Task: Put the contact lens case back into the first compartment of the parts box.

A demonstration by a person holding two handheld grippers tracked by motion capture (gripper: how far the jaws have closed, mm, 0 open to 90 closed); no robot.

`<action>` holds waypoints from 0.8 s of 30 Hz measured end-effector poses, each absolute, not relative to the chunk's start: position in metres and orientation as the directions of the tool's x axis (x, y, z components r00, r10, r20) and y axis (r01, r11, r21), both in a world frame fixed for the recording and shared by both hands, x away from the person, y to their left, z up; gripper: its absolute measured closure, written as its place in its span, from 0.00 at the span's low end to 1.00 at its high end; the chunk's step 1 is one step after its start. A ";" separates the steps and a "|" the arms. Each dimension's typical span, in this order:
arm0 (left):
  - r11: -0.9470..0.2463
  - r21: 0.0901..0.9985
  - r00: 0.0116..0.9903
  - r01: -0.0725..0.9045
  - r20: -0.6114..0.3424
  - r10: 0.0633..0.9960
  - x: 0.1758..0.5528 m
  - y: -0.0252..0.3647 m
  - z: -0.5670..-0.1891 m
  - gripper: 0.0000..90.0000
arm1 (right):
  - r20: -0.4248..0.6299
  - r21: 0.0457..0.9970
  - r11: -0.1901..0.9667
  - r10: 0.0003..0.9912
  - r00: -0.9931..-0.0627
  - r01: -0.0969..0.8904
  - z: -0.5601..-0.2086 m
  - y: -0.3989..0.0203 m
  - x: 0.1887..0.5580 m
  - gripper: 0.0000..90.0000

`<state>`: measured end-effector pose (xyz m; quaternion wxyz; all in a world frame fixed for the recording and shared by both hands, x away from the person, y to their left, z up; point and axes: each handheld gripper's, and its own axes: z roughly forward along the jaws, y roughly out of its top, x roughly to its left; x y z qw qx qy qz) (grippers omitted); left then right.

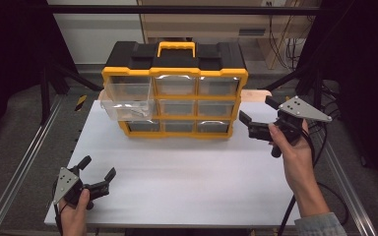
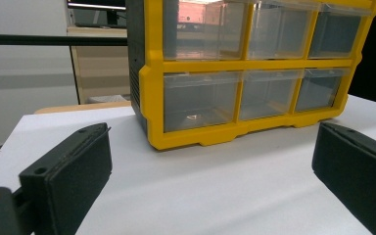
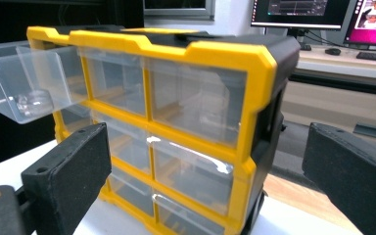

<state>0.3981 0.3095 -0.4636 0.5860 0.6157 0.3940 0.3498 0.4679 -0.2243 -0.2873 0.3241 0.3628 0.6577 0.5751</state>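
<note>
Yellow-and-black drawer organizer (image 1: 177,91) upright at far middle of white table (image 1: 187,172); clear drawers, top-left drawer (image 1: 125,101) pulled out. Left gripper (image 1: 97,174) and right gripper (image 1: 257,112) both spread wide, holding nothing.

The left hand (image 1: 74,214) comes in low at the near left, wrapped around the left tongs (image 1: 97,172), which sit close above the desk (image 1: 187,172) with their jaws spread wide and nothing between them. The grey three-cornered plate (image 1: 65,183) on top faces up. The right hand (image 1: 295,152) reaches farther forward on the right, forearm angled in from the bottom edge, a light sleeve (image 1: 320,225) at the wrist. It holds the right tongs (image 1: 257,109) raised above the desk, pointing left, jaws also wide apart and empty.
</note>
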 end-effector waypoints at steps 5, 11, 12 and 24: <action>-0.002 0.997 0.448 0.081 -0.035 0.893 0.397 0.311 -0.463 0.01 | -0.001 0.991 0.069 0.856 -0.517 0.113 -0.296 -0.233 0.463 0.04; -0.002 0.997 0.451 0.082 -0.035 0.892 0.397 0.312 -0.463 0.01 | -0.005 0.989 0.079 0.859 -0.512 0.122 -0.308 -0.243 0.457 0.04; 0.000 0.997 0.450 0.083 -0.037 0.892 0.396 0.312 -0.463 0.01 | -0.006 0.989 0.081 0.860 -0.510 0.124 -0.311 -0.245 0.456 0.04; 0.003 0.996 0.461 0.091 -0.044 0.886 0.395 0.315 -0.462 0.01 | 0.015 0.983 0.080 0.867 -0.498 0.167 -0.345 -0.263 0.446 0.03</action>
